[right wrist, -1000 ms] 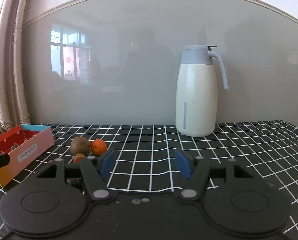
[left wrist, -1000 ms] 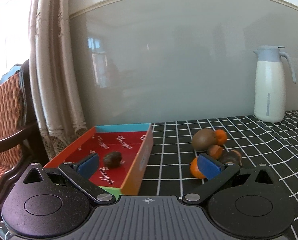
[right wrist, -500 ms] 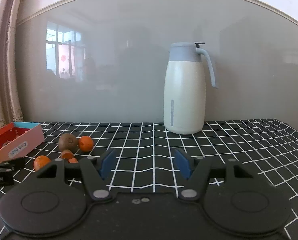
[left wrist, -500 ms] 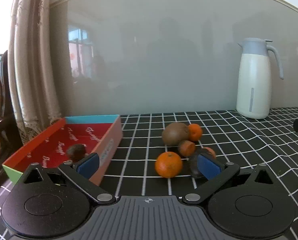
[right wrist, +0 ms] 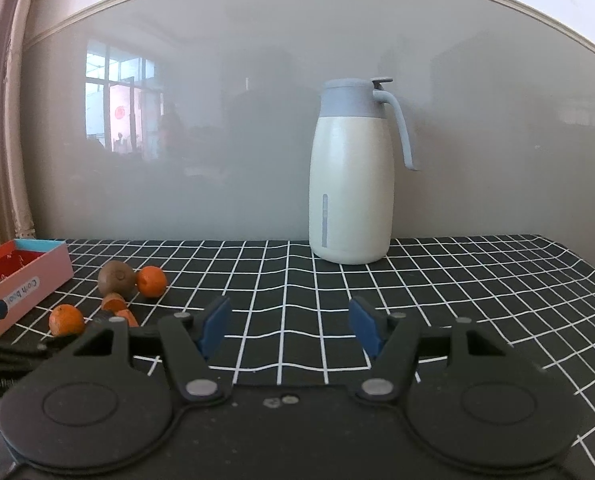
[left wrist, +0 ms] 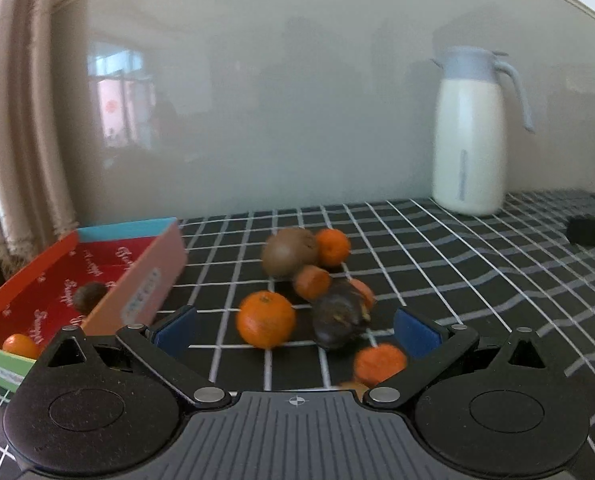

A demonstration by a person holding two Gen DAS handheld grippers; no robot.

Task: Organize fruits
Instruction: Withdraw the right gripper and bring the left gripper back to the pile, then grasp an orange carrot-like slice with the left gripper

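Left tool (left wrist: 295, 332) gaping, round glossy tangerine (left wrist: 265, 319), fuzzy kiwi (left wrist: 290, 253)

Glossy jug (right wrist: 351, 184); fuzzy matt kiwi (left wrist: 289, 253); dimpled tangerine (left wrist: 265, 319); cardboard box (left wrist: 137, 284).

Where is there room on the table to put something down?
Free: the checked cloth from the white jug rightwards, and in front of the right gripper. Crowded: beside the red box, where oranges and a kiwi cluster.
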